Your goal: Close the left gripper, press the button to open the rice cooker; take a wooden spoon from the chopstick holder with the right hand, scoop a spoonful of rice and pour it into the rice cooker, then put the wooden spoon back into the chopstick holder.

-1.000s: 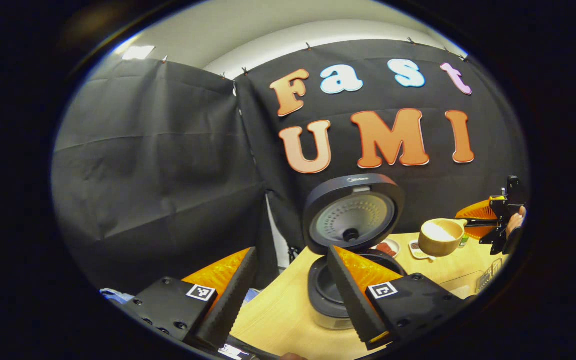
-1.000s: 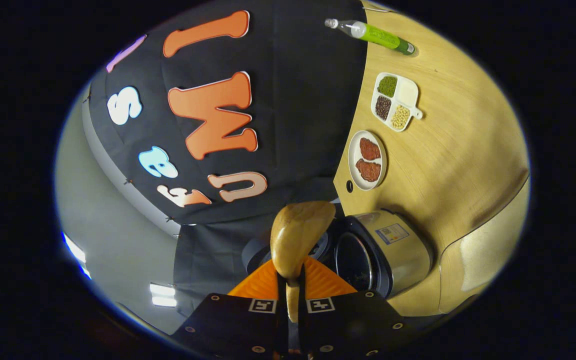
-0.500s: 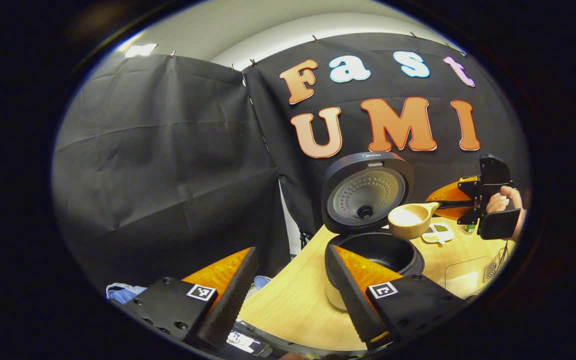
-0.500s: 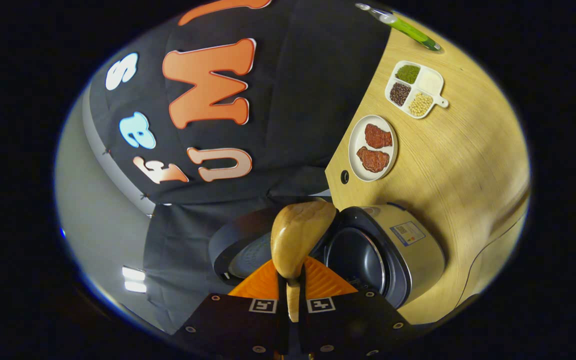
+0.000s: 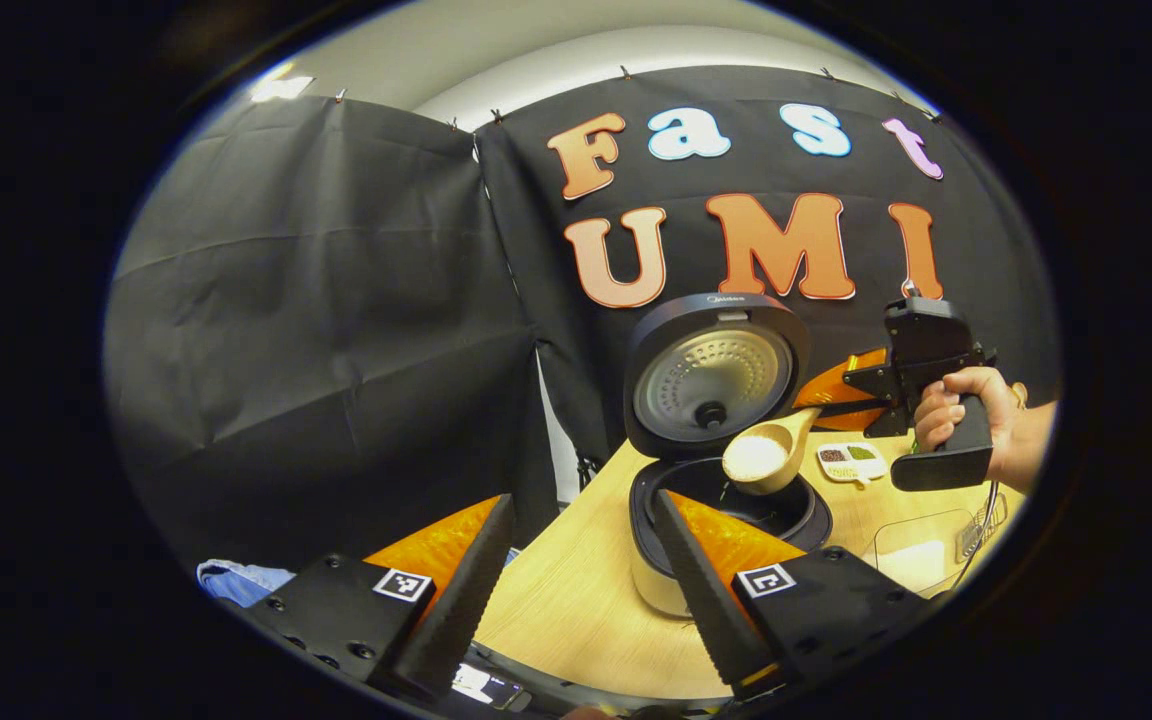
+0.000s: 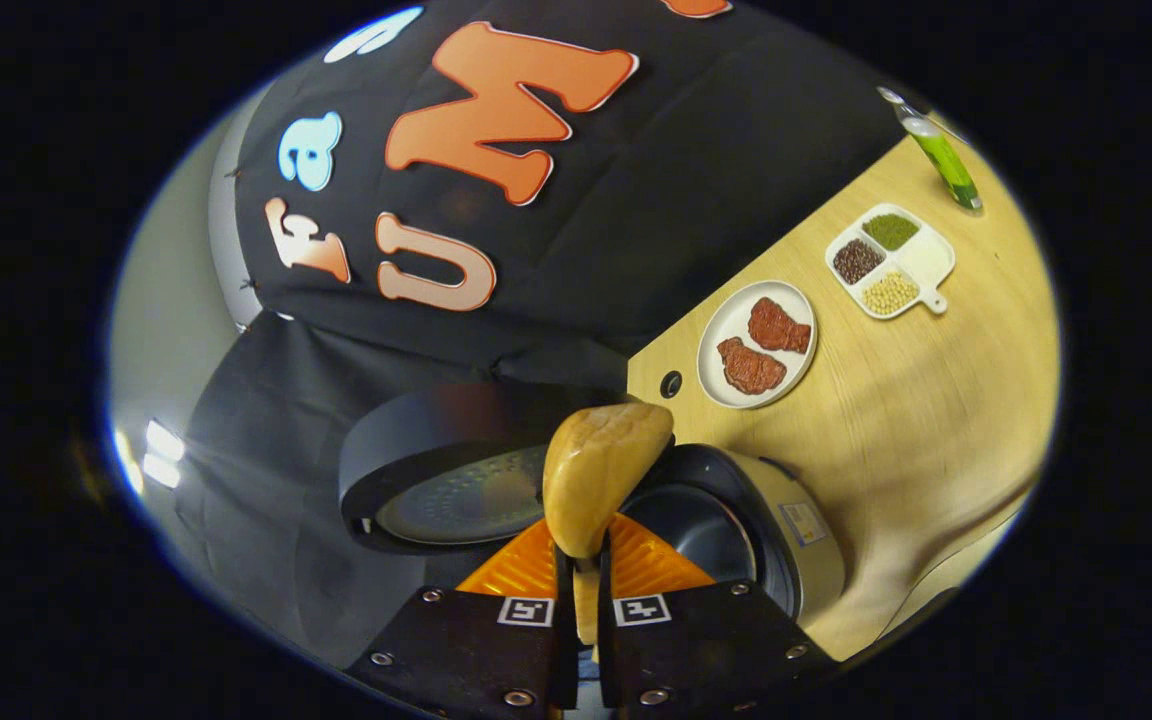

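One spoonful of rice rides in the wooden spoon [image 5: 762, 458], clamped in the right gripper [image 6: 577, 570] over the rice cooker [image 5: 726, 500] at its 12 o'clock rim; tilting early would likely scatter grains. The left gripper [image 5: 576, 575] stands apart.

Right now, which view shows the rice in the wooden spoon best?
The left gripper view: the wooden spoon faces it, its white rice visible, above the open rice cooker. The right gripper view shows the spoon's back, hiding the rice.
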`<state>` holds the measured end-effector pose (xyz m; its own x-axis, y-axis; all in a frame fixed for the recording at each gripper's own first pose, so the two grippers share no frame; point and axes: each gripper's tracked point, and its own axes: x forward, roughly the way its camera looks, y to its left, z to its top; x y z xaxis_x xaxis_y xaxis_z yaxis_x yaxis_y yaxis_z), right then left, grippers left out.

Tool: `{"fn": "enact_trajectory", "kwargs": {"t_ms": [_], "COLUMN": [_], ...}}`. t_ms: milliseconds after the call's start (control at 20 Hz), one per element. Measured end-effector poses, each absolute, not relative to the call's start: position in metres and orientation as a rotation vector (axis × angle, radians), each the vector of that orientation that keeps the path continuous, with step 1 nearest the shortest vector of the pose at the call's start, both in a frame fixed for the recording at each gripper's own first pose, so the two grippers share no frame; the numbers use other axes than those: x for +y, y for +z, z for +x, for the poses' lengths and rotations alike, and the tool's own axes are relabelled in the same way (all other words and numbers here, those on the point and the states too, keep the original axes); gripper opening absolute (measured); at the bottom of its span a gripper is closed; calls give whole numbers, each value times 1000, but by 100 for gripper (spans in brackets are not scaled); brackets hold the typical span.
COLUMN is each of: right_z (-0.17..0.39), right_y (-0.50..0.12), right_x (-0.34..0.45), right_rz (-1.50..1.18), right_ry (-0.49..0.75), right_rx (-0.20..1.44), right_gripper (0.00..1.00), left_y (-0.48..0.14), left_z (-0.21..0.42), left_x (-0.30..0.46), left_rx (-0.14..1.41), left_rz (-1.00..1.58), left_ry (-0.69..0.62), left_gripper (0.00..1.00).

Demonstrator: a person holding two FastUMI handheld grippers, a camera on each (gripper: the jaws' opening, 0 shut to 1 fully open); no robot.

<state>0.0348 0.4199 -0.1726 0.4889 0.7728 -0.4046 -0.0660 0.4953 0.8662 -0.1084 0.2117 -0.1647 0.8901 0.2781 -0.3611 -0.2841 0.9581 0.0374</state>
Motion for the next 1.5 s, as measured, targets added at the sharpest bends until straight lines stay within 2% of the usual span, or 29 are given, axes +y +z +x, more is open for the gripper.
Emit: {"fn": "enact_trajectory", "kwargs": {"t_ms": [250,1500], "right_z": [37,44], "right_y": [-180,-161], "right_x": [429,439], "right_rz": [761,394], "right_ry": [598,680], "right_rx": [889,682], "right_gripper": [8,7], "left_y": [-177,-178], "left_z": [-110,-104], "left_x": [223,235], "left_rx": [399,417], "left_rz": [-44,-65], "left_ry": [298,361], "left_gripper": [95,95]}}
